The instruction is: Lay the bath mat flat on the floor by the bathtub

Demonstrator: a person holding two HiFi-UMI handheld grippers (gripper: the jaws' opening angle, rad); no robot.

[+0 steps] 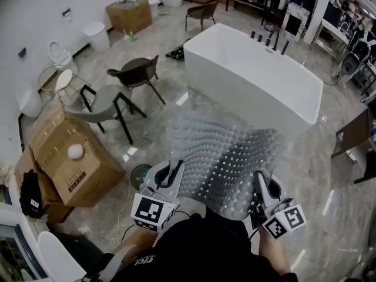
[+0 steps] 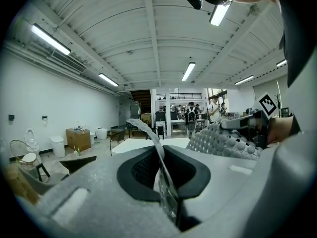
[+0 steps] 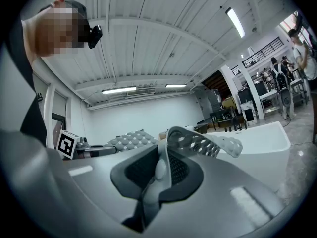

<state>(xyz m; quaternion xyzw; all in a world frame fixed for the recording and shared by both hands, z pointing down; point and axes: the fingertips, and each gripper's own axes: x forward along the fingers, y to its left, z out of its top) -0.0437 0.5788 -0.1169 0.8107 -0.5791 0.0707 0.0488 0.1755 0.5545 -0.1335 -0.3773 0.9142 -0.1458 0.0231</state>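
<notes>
A grey perforated bath mat [image 1: 226,157] with rows of suction bumps hangs spread out between my two grippers, above the floor just in front of the white bathtub [image 1: 252,78]. My left gripper [image 1: 174,170] is shut on the mat's near left edge; in the left gripper view the mat's edge [image 2: 161,165] runs pinched between the jaws. My right gripper [image 1: 258,182] is shut on the near right edge, and in the right gripper view the mat [image 3: 198,143] curls out of the closed jaws. Both grippers point roughly level toward the tub.
Two dark chairs [image 1: 126,84] stand left of the tub. Cardboard boxes [image 1: 67,157] sit at the near left, and a round dark object [image 1: 140,175] lies on the floor beside them. A toilet [image 1: 59,54] and bins line the left wall. Marble floor [image 1: 329,204] lies to the right.
</notes>
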